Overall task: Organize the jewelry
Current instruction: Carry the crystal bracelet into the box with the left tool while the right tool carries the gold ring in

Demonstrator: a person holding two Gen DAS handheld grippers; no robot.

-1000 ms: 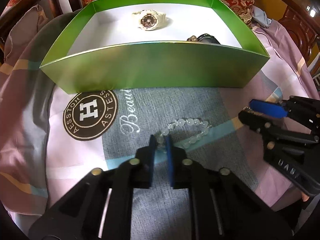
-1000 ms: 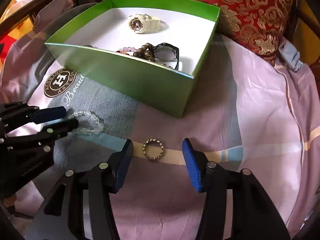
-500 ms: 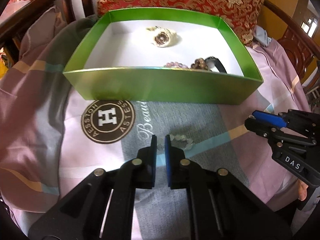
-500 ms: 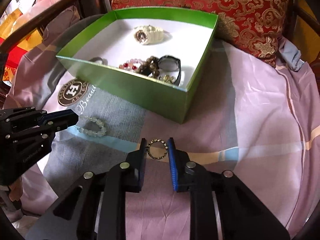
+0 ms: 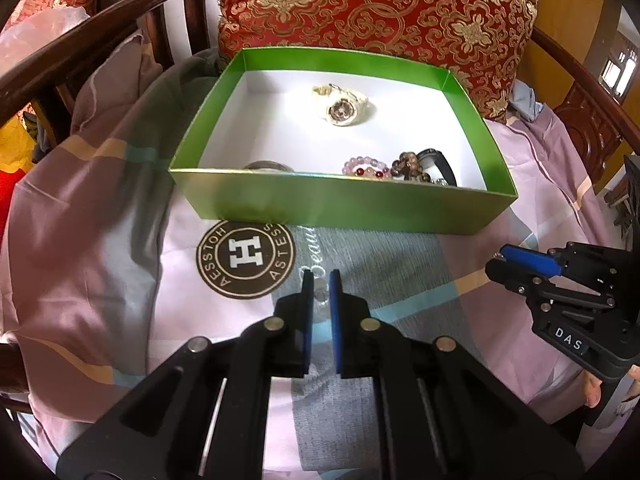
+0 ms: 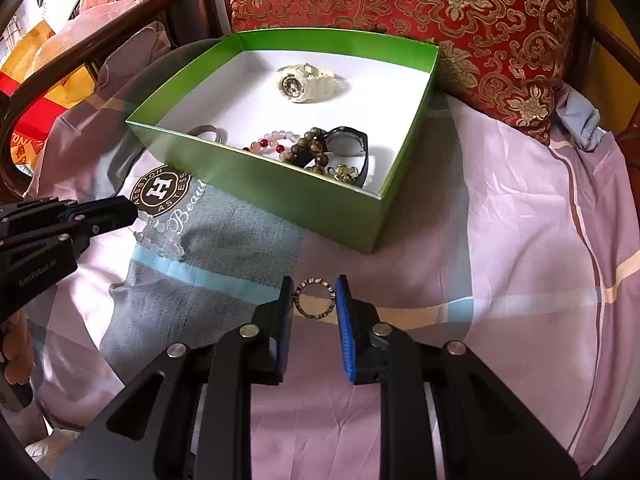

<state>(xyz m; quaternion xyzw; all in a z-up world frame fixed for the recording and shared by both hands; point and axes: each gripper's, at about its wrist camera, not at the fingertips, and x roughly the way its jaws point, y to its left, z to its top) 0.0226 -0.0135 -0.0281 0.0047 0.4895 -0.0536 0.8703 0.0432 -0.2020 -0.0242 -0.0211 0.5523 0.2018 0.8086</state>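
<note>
My left gripper (image 5: 320, 280) is shut on a pale glass-bead bracelet (image 6: 160, 236), which dangles from its tips above the cloth, left of the right gripper. A bead shows between the pads in the left wrist view. My right gripper (image 6: 314, 284) is shut on a small metal ring (image 6: 314, 298), its blue pads pressing both sides, just above the pink cloth. Beyond both stands the green box (image 6: 280, 188) with a white floor. Inside lie a cream watch (image 6: 304, 82), a pink bead bracelet (image 6: 272, 142), a brown bead bracelet (image 6: 312, 148), a black watch (image 6: 348, 144) and a silver bangle (image 6: 208, 132).
The box (image 5: 340, 208) sits on a patchwork cloth with a round brown logo (image 5: 245, 258), spread over a wooden armchair seat. A red and gold cushion (image 5: 380, 8) leans behind the box. Dark chair arms (image 5: 80, 44) curve along both sides. A hand (image 6: 18, 344) holds the left gripper.
The right jaws closed onto the ring. The left gripper rose with the bead bracelet, lifting it off the cloth, and the box's inside came into fuller view.
</note>
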